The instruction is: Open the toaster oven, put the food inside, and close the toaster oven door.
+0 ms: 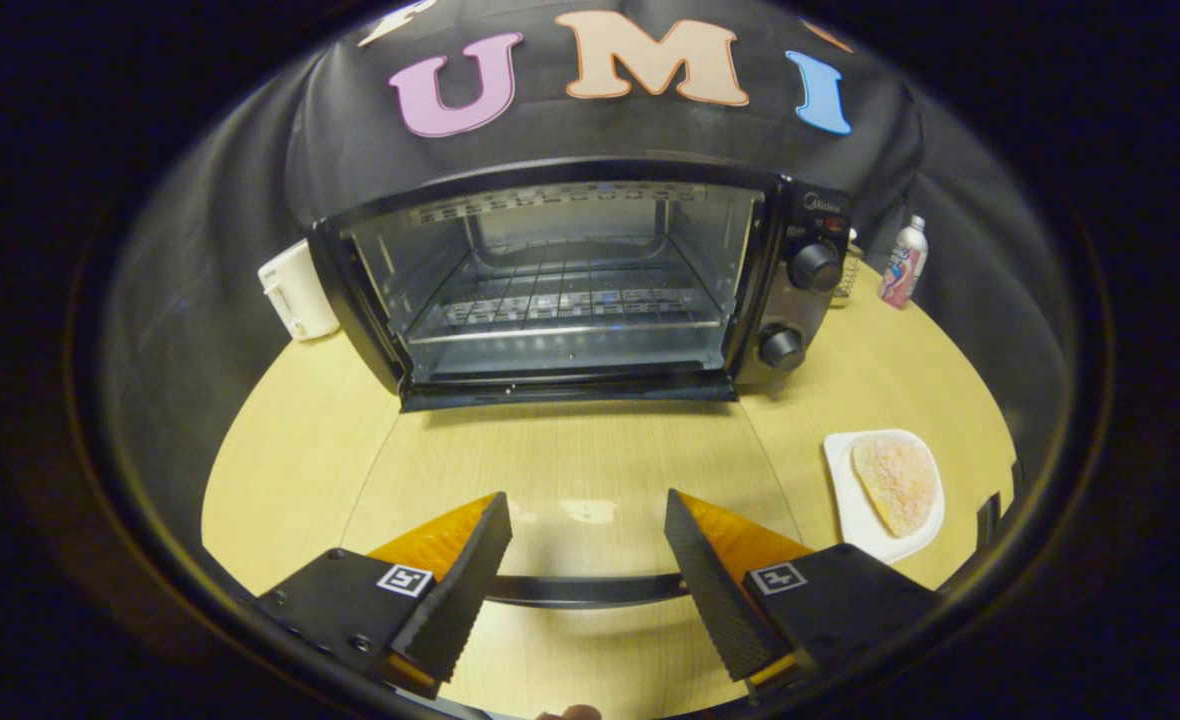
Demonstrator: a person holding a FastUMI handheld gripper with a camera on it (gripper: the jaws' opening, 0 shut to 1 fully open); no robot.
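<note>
Gripper view.

Toaster oven: black, standing at the far side of the bench, its wide front facing the tool; long axis runs left to right. Cavity exposed, wire rack lying level inside, nothing on it.

Oven door: glass, folded down flat onto the bench toward the tool, hinged along the oven's lower front edge. Its dark handle bar runs crosswise at the near edge, passing between the two fingers.

Control knobs: two, stacked on the oven's right panel, upper and lower.

Food: a flat, pale orange, sugared-looking piece, roughly a half-round, long axis running from near to far, straight edge to the left. It lies on a white plate on the bench, to the right of the open door and just ahead of the right finger, well apart from the oven cavity.

Tool: fingers spread wide apart, gripping nothing, hovering over the near edge of the lowered door.

White appliance: just beside the oven's left wall.

Bottle: upright, behind and right of the oven.
</note>
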